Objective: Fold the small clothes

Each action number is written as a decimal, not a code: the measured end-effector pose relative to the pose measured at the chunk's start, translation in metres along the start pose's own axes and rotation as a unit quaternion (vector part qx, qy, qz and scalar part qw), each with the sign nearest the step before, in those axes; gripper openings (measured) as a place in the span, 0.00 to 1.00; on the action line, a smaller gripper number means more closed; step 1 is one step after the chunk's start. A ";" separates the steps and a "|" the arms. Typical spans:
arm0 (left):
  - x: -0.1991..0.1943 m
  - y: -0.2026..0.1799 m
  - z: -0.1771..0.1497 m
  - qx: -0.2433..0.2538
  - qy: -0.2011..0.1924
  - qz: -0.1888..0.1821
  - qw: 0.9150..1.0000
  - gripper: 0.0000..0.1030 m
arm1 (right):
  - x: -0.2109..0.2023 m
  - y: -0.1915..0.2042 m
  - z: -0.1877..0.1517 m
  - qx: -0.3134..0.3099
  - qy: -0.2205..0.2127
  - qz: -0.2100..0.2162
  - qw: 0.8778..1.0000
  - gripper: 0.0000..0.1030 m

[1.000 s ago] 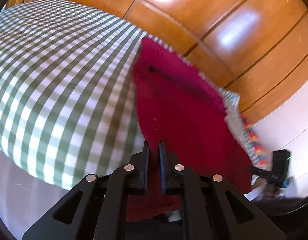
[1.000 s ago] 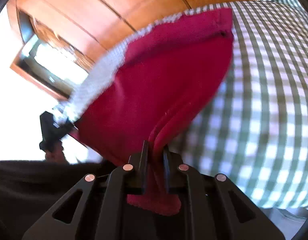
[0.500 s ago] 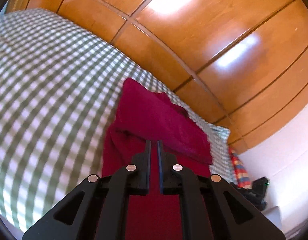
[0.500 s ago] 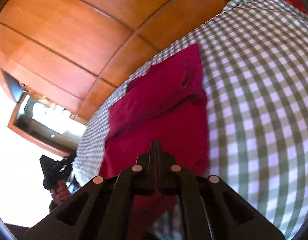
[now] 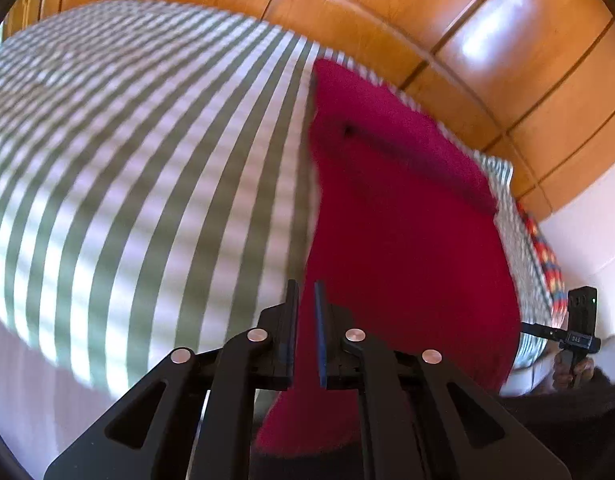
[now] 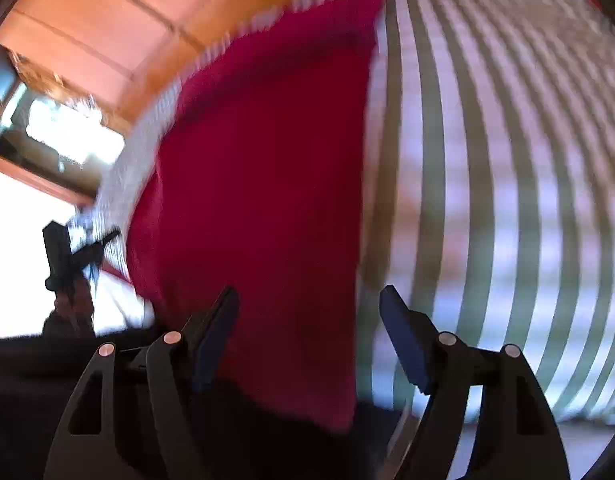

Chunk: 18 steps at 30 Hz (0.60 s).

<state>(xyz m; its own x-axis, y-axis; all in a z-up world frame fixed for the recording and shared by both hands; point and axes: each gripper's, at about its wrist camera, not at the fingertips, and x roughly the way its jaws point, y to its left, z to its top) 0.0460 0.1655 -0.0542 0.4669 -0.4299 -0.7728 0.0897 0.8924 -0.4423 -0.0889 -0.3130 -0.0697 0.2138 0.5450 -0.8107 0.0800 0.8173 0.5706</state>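
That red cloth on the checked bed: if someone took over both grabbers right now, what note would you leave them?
Left gripper: jaws opening, still narrow, red cloth between them; a firm grip can't be confirmed.
Right gripper: jaws opening, pads clear of the cloth's near edge.
The cloth lies on the checked bedspread, apparently folded over.
Left: release the left side, check edges, do any further fold.

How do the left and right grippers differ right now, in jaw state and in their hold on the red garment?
The left gripper has its jaws nearly together and just starting to open, the red garment pinched between them; the right gripper stands wide and is opening. The left's pads press the cloth; the right's pads are clear of it, the garment lying between and below them. Both point down at the checked bedcover.
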 end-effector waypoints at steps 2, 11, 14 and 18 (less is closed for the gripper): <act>0.000 0.004 -0.019 0.004 0.016 -0.002 1.000 0.30 | 0.012 -0.006 -0.017 0.013 0.016 0.007 1.000 0.71; 0.027 0.000 -0.046 0.036 0.055 0.022 0.998 0.41 | 0.035 0.007 -0.027 -0.003 0.034 0.013 0.999 0.19; 0.020 0.000 -0.043 0.030 0.058 -0.013 0.998 0.08 | 0.026 0.020 -0.027 -0.023 0.024 0.045 0.998 0.11; -0.003 -0.004 -0.028 0.000 0.019 -0.075 0.997 0.07 | 0.000 0.040 -0.011 -0.020 -0.037 0.128 0.991 0.10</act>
<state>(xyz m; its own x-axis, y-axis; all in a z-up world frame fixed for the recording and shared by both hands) 0.0194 0.1597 -0.0631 0.4142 -0.5641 -0.7143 0.1565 0.8172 -0.5546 -0.0967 -0.2785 -0.0481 0.2922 0.7220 -0.6271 -0.0239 0.6610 0.7500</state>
